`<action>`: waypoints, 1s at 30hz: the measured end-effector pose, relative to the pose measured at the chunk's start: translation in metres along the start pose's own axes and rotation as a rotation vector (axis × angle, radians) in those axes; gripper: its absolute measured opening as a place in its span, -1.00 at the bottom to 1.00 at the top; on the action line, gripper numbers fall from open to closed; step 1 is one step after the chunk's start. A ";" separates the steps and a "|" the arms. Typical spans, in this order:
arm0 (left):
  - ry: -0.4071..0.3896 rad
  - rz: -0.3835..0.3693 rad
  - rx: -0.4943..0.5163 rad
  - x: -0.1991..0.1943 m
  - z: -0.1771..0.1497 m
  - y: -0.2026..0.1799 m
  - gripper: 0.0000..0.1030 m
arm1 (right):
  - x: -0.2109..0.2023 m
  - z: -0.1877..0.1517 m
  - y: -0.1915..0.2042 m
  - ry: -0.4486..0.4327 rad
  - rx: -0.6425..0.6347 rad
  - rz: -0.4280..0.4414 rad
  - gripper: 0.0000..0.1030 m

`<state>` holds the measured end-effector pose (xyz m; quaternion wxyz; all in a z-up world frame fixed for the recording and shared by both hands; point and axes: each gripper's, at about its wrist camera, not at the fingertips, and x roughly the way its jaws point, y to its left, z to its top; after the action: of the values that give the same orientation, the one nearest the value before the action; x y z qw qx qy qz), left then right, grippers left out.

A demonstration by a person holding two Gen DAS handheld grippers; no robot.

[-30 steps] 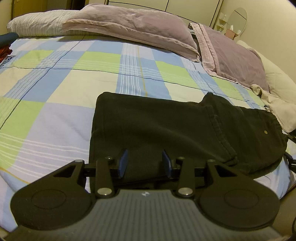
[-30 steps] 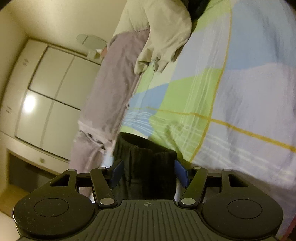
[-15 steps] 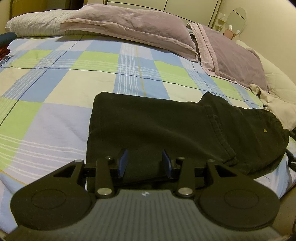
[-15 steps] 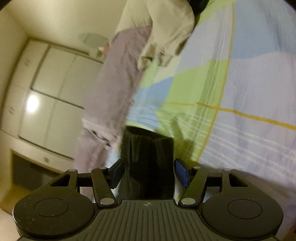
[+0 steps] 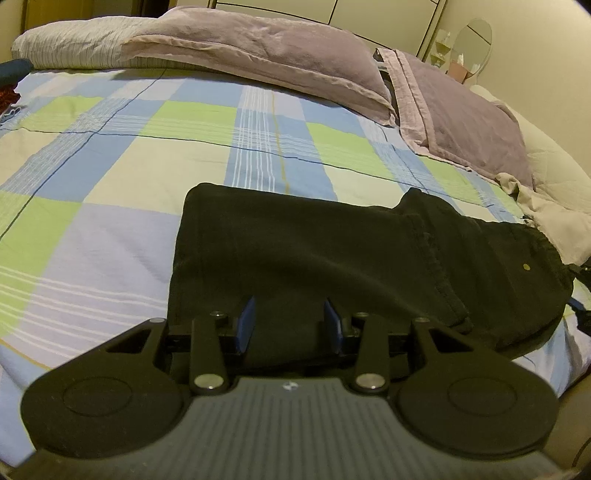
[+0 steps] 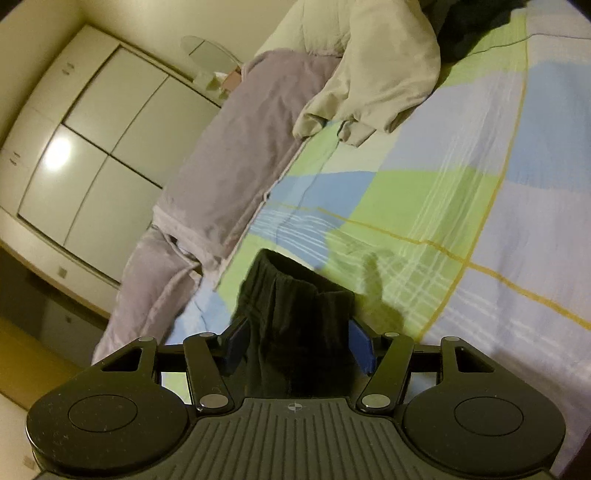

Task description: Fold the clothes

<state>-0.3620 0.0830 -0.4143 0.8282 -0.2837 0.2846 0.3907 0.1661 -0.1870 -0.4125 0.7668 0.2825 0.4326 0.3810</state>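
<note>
Black shorts [image 5: 314, 251] lie spread across the checked bedsheet [image 5: 110, 177], waistband end at the right with a small metal eyelet. My left gripper [image 5: 289, 321] sits at the near edge of the shorts, its blue pads shut on a thick fold of the dark fabric. In the right wrist view the bunched elastic waistband of the shorts [image 6: 295, 306] stands up between the pads of my right gripper [image 6: 295, 343], which is shut on it and holds it above the sheet [image 6: 461, 206].
Two mauve pillows [image 5: 258, 55] [image 5: 461, 122] lie along the head of the bed. A beige garment [image 6: 369, 74] is heaped by the bed's right side, with dark cloth [image 6: 472, 29] beyond it. White wardrobe doors [image 6: 92, 147] and a round mirror stand behind.
The right gripper has rolled and risen a little, taking the waistband with it. The left gripper and the spread part of the shorts have stayed where they were.
</note>
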 end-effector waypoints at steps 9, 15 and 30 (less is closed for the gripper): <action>0.001 -0.007 -0.005 0.000 0.000 0.003 -0.30 | -0.005 -0.025 -0.036 0.022 0.167 0.083 0.20; -0.001 -0.010 -0.015 0.000 0.001 0.003 -0.30 | 0.001 -0.022 -0.029 0.034 0.141 0.069 0.21; -0.001 -0.010 0.090 0.018 -0.003 0.007 -0.51 | 0.018 -0.033 -0.008 0.026 -0.049 -0.116 -0.45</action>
<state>-0.3590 0.0937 -0.4301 0.8421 -0.2475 0.2999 0.3737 0.1461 -0.1726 -0.4421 0.7885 0.2332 0.4488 0.3499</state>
